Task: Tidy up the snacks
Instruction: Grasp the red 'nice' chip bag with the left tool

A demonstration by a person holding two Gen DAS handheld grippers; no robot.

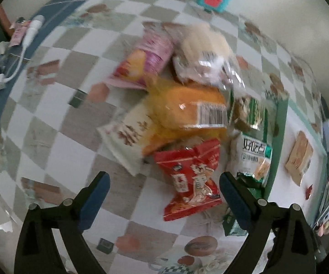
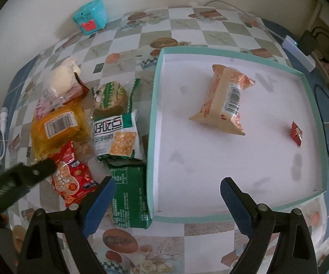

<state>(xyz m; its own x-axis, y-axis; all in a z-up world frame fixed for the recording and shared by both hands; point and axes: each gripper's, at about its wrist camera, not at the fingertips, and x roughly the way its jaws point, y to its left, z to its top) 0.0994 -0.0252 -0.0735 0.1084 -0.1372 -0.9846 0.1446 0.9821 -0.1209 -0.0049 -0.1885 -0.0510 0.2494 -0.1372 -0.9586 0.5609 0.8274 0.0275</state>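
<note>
A pile of snack packets lies on the checkered tablecloth. My left gripper [image 1: 164, 182] is open and empty, with a red packet [image 1: 190, 178] between its fingers. Behind it lie an orange packet [image 1: 187, 109], a white packet [image 1: 128, 137], a pink packet [image 1: 141, 61] and a green-white cracker packet [image 1: 253, 153]. My right gripper [image 2: 167, 189] is open and empty over the near-left corner of a teal-rimmed white tray [image 2: 151, 123]. The tray holds a tan packet [image 2: 226, 100] and a small red packet [image 2: 297, 133]. The red packet [image 2: 73, 173] and a dark green packet [image 2: 130, 194] lie left of the tray.
A teal toy box [image 2: 91, 17] stands at the table's far edge by the wall. A white charger and cables [image 1: 27, 36] lie at the left. A white power strip [image 2: 299, 50] and dark cables sit right of the tray. The left gripper's arm [image 2: 11, 182] shows in the right wrist view.
</note>
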